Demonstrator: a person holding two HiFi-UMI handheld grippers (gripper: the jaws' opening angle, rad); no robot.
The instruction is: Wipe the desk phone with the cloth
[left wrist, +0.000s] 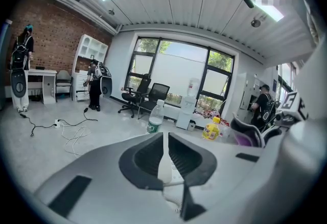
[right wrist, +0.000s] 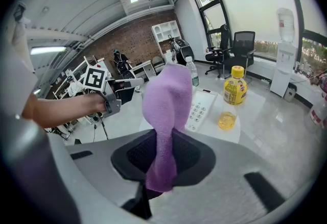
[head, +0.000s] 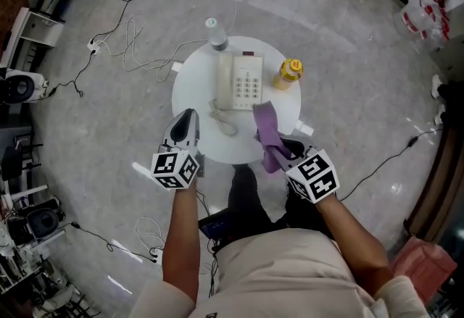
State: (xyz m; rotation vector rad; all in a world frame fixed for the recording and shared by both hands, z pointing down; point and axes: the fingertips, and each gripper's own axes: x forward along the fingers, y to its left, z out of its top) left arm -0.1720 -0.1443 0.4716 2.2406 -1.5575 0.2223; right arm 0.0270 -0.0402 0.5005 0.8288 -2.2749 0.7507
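A white desk phone lies in the middle of the round white table, its coiled cord trailing toward me. My right gripper is shut on a purple cloth that stands up from the jaws above the table's near right edge, just short of the phone. In the right gripper view the cloth hides part of the phone. My left gripper hovers over the table's near left edge, shut and holding nothing; in the left gripper view its pads nearly touch.
A clear water bottle stands at the table's far edge, a yellow bottle right of the phone. Cables and a power strip lie on the floor at the far left. People and office chairs are in the background.
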